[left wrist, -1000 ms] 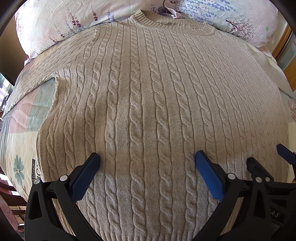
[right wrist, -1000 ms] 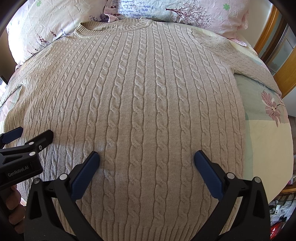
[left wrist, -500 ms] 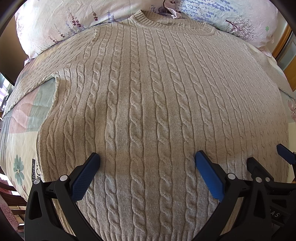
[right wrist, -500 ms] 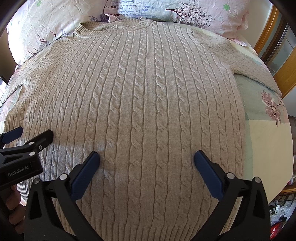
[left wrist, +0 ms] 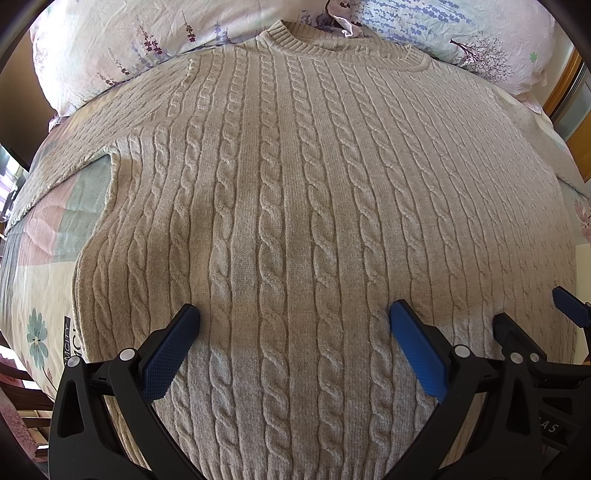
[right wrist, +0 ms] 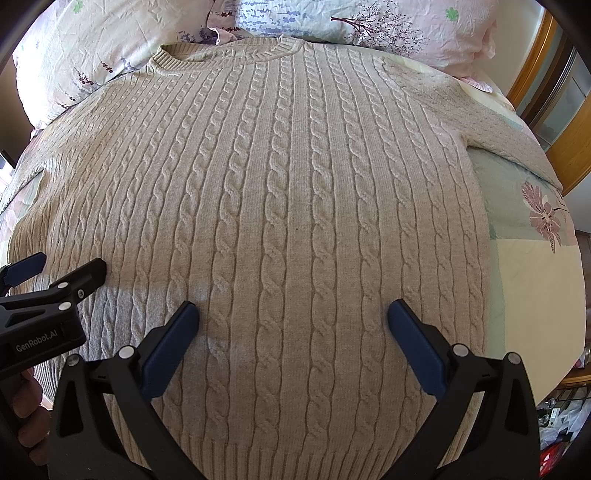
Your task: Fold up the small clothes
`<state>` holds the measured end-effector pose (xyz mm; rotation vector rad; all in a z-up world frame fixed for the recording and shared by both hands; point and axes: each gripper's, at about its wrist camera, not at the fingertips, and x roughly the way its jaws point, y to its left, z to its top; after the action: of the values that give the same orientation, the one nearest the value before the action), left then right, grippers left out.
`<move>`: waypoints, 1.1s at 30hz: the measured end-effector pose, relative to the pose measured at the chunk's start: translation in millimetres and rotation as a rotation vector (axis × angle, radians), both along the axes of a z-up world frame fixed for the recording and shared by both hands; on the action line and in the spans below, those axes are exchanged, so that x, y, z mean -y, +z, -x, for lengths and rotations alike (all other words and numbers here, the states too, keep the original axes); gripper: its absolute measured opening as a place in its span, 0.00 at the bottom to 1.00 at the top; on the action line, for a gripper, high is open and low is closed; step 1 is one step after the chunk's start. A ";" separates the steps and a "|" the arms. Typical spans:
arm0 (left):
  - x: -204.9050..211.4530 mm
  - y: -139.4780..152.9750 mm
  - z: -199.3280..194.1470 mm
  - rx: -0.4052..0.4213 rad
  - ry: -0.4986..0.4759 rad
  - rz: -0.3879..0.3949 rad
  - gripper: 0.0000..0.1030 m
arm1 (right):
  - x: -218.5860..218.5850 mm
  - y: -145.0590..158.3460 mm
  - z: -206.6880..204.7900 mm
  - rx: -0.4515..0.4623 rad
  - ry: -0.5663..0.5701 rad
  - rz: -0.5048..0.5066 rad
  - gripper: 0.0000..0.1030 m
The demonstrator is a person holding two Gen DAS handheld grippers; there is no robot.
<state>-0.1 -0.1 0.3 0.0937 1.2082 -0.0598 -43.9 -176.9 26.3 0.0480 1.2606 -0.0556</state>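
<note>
A beige cable-knit sweater (left wrist: pixel 295 206) lies flat and face up on the bed, collar at the far end by the pillows, both sleeves spread outward; it also fills the right wrist view (right wrist: pixel 295 206). My left gripper (left wrist: pixel 293 314) is open and empty, hovering over the lower part of the sweater near the hem. My right gripper (right wrist: pixel 291 310) is open and empty, also above the lower part, beside the left one. The right gripper shows at the right edge of the left wrist view (left wrist: pixel 532 325), and the left gripper at the left edge of the right wrist view (right wrist: pixel 55 280).
Floral pillows (left wrist: pixel 110 44) (right wrist: pixel 388 26) lie at the head of the bed. A patchwork floral bedsheet (right wrist: pixel 532 258) shows on both sides of the sweater. Wooden furniture (right wrist: pixel 561 122) stands at the right. The bed edge drops off at the lower right, with clutter (right wrist: pixel 561 432) on the floor.
</note>
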 end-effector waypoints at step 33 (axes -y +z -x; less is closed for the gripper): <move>-70.8 37.5 -3.7 0.194 0.265 0.344 0.99 | 462.8 -27.5 -52.0 0.327 -1.036 -0.609 0.34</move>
<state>3.6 70.7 37.8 -0.3544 0.9932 -0.0257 8.2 -639.7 -1.1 1.1868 0.7754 -0.5325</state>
